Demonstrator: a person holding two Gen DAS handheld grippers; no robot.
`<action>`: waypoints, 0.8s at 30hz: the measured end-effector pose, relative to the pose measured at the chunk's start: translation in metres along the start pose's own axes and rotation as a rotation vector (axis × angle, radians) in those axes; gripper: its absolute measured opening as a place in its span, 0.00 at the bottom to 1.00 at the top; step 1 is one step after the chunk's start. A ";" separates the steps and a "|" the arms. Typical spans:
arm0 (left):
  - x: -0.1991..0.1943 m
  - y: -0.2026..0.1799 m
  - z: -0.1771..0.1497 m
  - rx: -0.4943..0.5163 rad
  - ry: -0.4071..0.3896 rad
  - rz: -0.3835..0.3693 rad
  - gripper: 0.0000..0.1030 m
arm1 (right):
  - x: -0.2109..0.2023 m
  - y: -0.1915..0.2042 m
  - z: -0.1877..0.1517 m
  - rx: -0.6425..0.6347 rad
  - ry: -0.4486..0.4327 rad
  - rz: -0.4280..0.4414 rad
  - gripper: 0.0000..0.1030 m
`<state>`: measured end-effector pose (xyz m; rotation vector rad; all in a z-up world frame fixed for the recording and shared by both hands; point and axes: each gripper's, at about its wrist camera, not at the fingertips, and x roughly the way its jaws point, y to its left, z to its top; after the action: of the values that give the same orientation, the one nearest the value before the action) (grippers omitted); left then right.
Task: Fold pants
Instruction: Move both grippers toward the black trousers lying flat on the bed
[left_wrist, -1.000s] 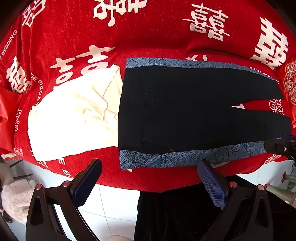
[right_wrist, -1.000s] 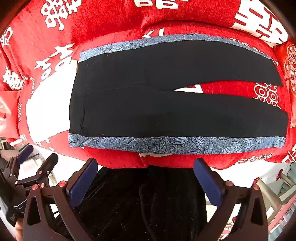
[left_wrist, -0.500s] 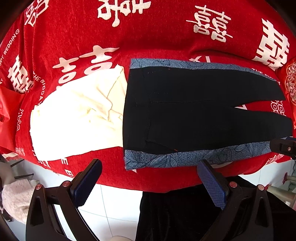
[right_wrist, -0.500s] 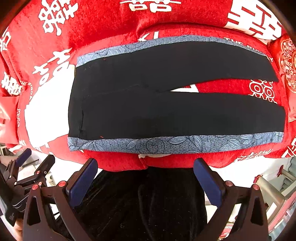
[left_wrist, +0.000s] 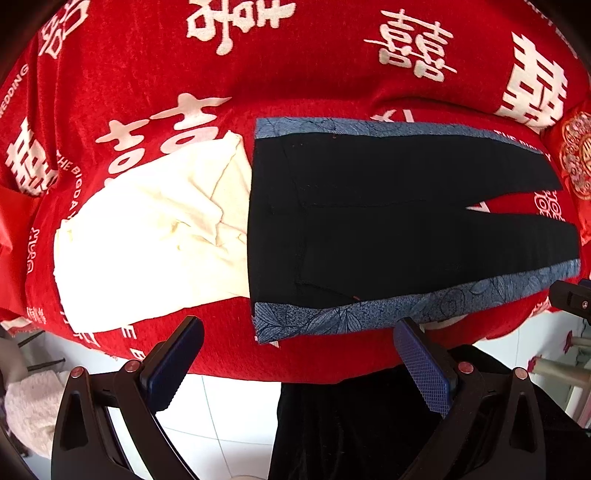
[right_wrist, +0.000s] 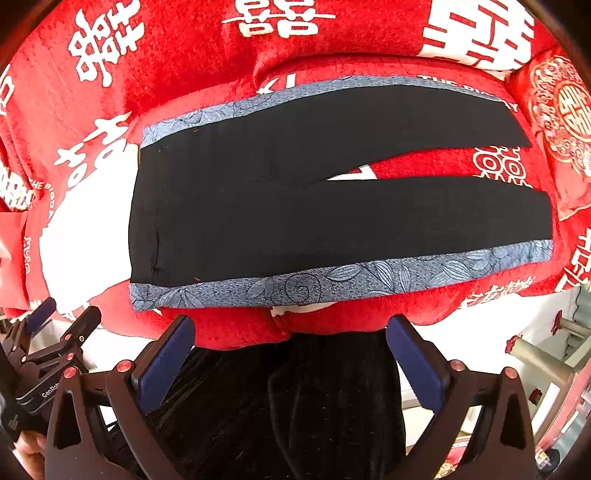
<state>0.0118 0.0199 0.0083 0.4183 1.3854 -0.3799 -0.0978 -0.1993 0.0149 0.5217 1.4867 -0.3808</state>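
Black pants (left_wrist: 388, 221) with blue leaf-patterned side stripes lie flat on a red blanket, waistband to the left, both legs spread to the right. They also show in the right wrist view (right_wrist: 314, 206). My left gripper (left_wrist: 299, 354) is open and empty, just in front of the near stripe by the waistband corner. My right gripper (right_wrist: 288, 350) is open and empty, in front of the near stripe at mid-leg. Neither touches the cloth.
A cream cloth (left_wrist: 147, 243) lies left of the waistband, partly under it. The red blanket (left_wrist: 295, 74) with white characters covers the surface; its front edge (left_wrist: 332, 365) is near the fingers. White tiled floor and a dark garment (right_wrist: 280, 406) lie below.
Both views have shifted slightly: the pants sit a little farther right and lower in the left view and a little closer in the right view. Both grippers stay open.
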 end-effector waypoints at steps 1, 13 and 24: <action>0.001 -0.001 -0.001 0.012 0.003 -0.005 1.00 | 0.000 0.000 -0.003 0.004 -0.002 -0.008 1.00; -0.004 -0.004 0.001 -0.007 -0.011 -0.004 1.00 | -0.004 -0.001 -0.006 -0.028 -0.022 -0.017 1.00; -0.004 -0.025 -0.005 -0.147 0.035 0.029 1.00 | 0.006 -0.041 0.000 -0.103 0.019 0.039 1.00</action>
<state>-0.0049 0.0008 0.0102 0.3251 1.4293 -0.2460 -0.1201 -0.2332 0.0051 0.4727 1.5037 -0.2678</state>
